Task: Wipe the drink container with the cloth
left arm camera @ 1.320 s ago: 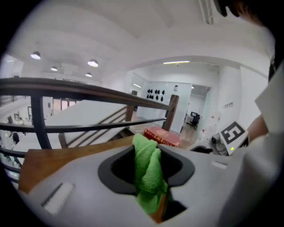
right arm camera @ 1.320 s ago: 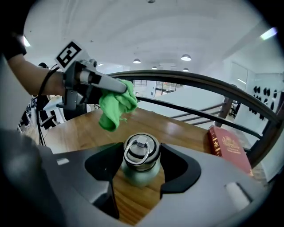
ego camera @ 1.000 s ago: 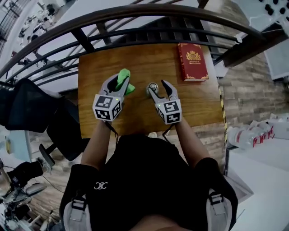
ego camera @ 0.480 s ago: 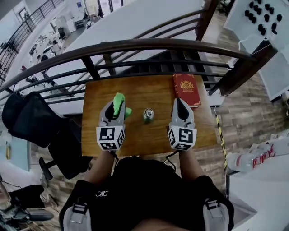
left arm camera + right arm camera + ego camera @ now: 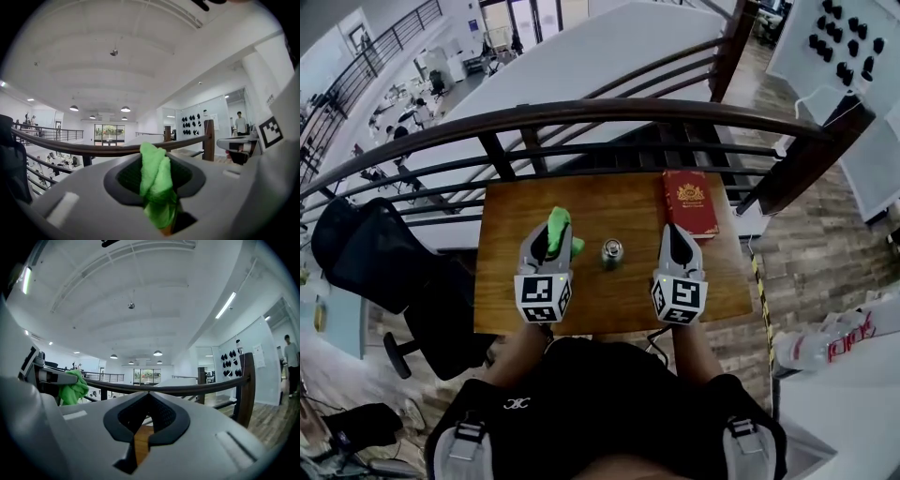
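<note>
A small metal drink can (image 5: 611,251) stands upright near the middle of the wooden table (image 5: 600,291). Left of it, my left gripper (image 5: 553,230) is shut on a green cloth (image 5: 557,225); in the left gripper view the green cloth (image 5: 157,185) sticks up between the closed jaws. To the can's right, my right gripper (image 5: 675,234) is shut with nothing in it. The right gripper view shows its jaws meeting with only table wood (image 5: 142,441) below, and the cloth (image 5: 72,387) at far left. Both grippers are apart from the can.
A red book (image 5: 689,202) lies at the table's back right corner, just beyond my right gripper. A dark railing (image 5: 609,117) runs along the table's far edge. A black chair (image 5: 380,258) stands left of the table.
My right gripper has shut and drawn away from the can to the right. The left gripper still holds the cloth and has pulled back slightly. The head view has tilted up.
</note>
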Available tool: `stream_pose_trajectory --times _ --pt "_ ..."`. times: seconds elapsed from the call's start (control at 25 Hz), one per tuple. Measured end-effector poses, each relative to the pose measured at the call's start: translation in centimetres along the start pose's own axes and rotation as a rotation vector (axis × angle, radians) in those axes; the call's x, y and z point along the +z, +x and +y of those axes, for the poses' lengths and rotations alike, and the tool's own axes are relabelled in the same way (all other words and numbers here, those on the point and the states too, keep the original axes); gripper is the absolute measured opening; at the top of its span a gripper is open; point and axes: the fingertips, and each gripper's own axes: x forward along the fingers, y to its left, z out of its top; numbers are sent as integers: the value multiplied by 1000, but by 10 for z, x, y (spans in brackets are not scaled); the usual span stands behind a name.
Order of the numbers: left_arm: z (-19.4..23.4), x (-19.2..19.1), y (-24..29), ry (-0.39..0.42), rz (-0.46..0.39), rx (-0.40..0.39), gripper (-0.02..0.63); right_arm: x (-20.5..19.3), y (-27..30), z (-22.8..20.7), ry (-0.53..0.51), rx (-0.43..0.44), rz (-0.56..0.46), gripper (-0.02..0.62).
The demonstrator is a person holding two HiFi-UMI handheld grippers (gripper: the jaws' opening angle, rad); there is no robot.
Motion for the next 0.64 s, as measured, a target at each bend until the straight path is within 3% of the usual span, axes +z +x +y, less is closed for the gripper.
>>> stream_pose_trajectory --times 0.64 --pt "7 -10 2 -21 18 -5 176 -9 11 33 29 78 14 2"
